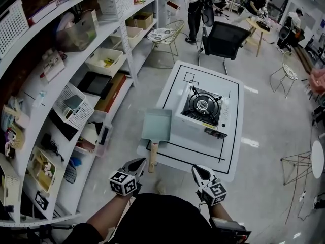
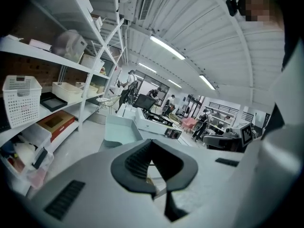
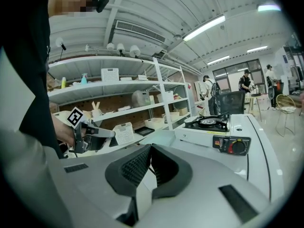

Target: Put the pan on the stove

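Observation:
A pale teal rectangular pan (image 1: 156, 125) lies on the low white table (image 1: 231, 156), left of the portable gas stove (image 1: 203, 108). Its wooden handle (image 1: 152, 157) points toward me. My left gripper (image 1: 138, 162) hovers just left of the handle's end, shut with nothing between its jaws. My right gripper (image 1: 199, 171) hangs at the table's near edge, shut and holding nothing. In the left gripper view the pan (image 2: 118, 129) and stove (image 2: 154, 121) lie beyond the shut jaws of my left gripper (image 2: 159, 184). The right gripper view shows the stove (image 3: 209, 125) ahead on the right.
White shelving (image 1: 76, 105) with baskets and boxes runs along the left. A black office chair (image 1: 223, 37) stands beyond the table. A wire chair (image 1: 167, 34) and people at desks (image 1: 259, 6) are farther back. Pale floor surrounds the table.

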